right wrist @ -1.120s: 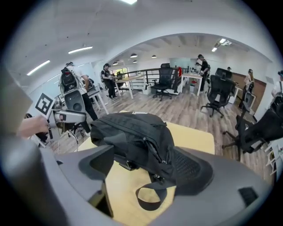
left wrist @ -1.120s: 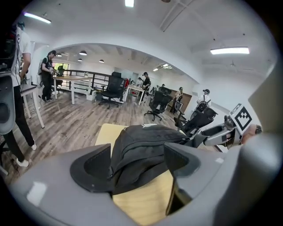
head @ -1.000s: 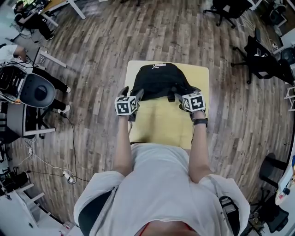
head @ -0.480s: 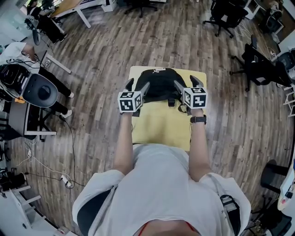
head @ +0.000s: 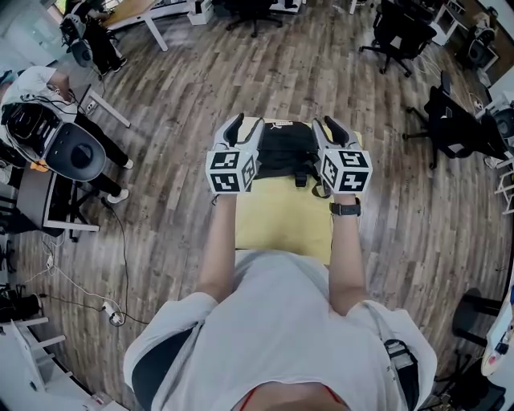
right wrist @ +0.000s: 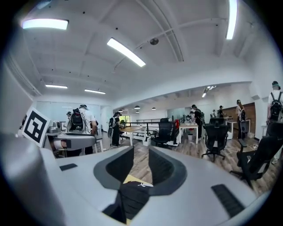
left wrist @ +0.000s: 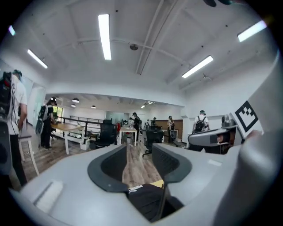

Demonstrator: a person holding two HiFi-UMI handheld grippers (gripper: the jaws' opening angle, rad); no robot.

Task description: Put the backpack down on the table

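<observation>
A black backpack (head: 285, 148) lies on the far half of the small yellow table (head: 281, 221). Both grippers are held up in the air above its near corners, apart from it. My left gripper (head: 243, 128) is over the backpack's left side and my right gripper (head: 328, 127) over its right side. Both sets of jaws have just been closing, with nothing between them, and a gap remains. In the left gripper view the left gripper (left wrist: 138, 150) points level into the room, the backpack (left wrist: 148, 198) low below it. The right gripper view shows the right gripper (right wrist: 140, 152) likewise, above the backpack (right wrist: 132, 196).
Wooden floor surrounds the table. Black office chairs (head: 397, 24) stand at the far right, and one more chair (head: 458, 112) at the right. A person sits by a desk and grey chair (head: 68, 156) at the left. Cables (head: 112, 305) lie on the floor near left.
Both grippers have risen from the table beside the backpack to well above it and tipped toward level. Their jaws stand narrower. The backpack stays lying on the table.
</observation>
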